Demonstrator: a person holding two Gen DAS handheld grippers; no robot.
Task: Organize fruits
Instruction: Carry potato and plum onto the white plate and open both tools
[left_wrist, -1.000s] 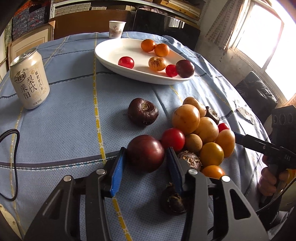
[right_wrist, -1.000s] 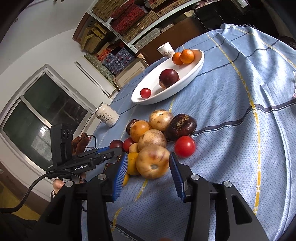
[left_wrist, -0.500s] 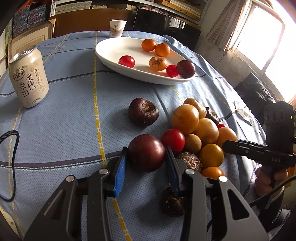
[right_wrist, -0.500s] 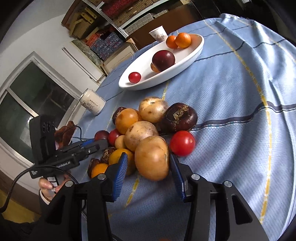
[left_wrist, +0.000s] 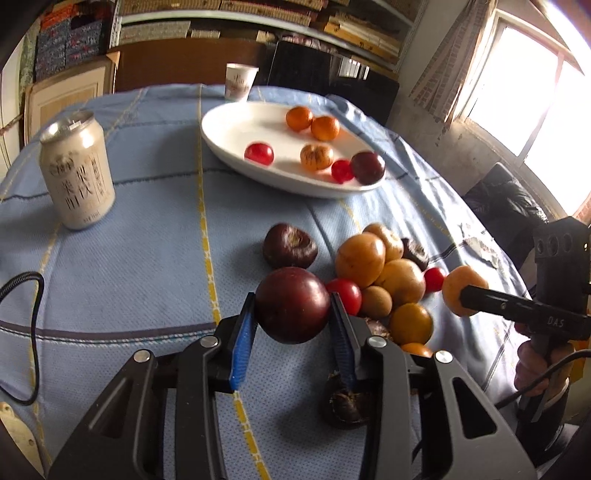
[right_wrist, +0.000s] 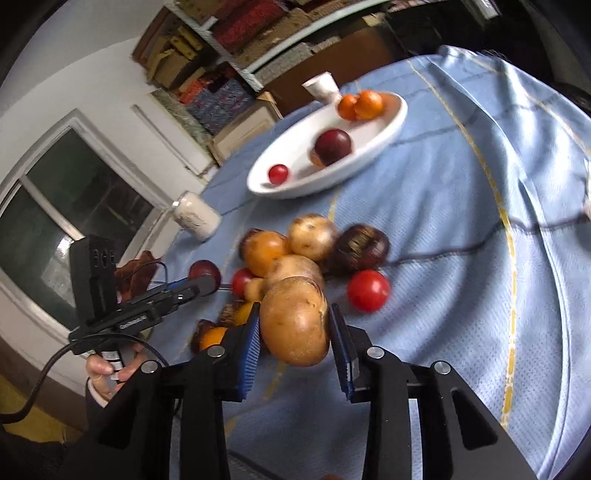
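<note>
Fig.: I'm gripping a round dark-purple plum (left_wrist: 292, 310) w/ my left gripper (left_wrist: 291, 325); right gripper (right_wrist: 295, 332) is closing on a tan-yellow oval fruit (right_wrist: 295, 321). Six fruits are sitting in the white oval dish (left_wrist: 229, 136) nr the table's far edge; approx. a dozen are still waiting.

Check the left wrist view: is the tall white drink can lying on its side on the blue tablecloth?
No, the tall white drink can stands upright on the blue tablecloth, its silver top facing up.

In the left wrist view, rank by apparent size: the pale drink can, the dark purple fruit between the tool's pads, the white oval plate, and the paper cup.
1. White oval plate
2. Pale drink can and dark purple fruit: similar; the fruit is nearest the camera, so unsure
3. Paper cup, farthest away
</note>
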